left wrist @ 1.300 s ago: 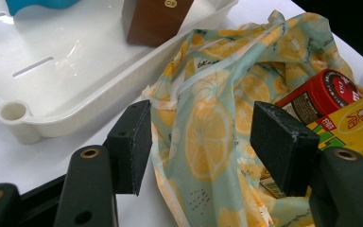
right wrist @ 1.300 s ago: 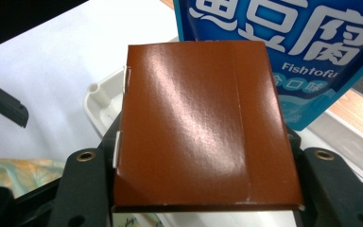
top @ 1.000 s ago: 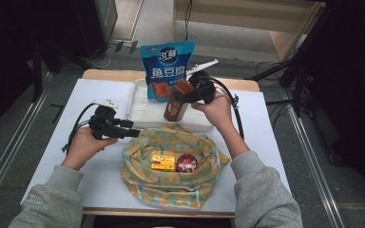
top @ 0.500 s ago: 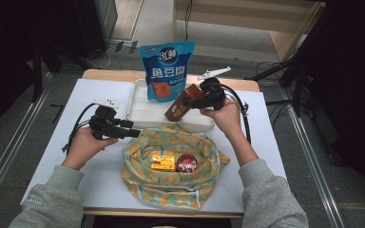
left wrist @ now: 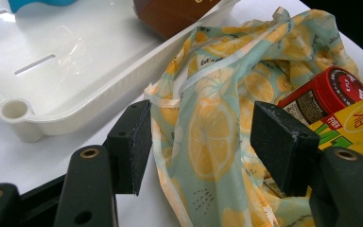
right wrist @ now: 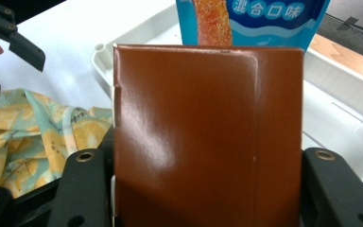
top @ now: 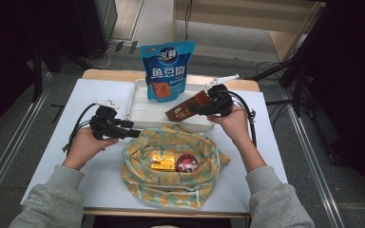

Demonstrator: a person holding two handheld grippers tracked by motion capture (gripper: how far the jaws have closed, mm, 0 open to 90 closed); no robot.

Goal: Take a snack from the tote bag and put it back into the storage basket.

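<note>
At the left, the left gripper rests low over the white table, held level and pointing right. Its jaws stand wide open and hold nothing; in the left gripper view the rim of the lemon-print cloth bag lies between them. The bag is open at the near middle of the table, with a yellow box and a red round tin inside. Beyond the bag is a white tray, and a blue snack pouch stands at its far side. At the right, the right gripper clamps a brown carton, tilted above the tray's near right edge.
</note>
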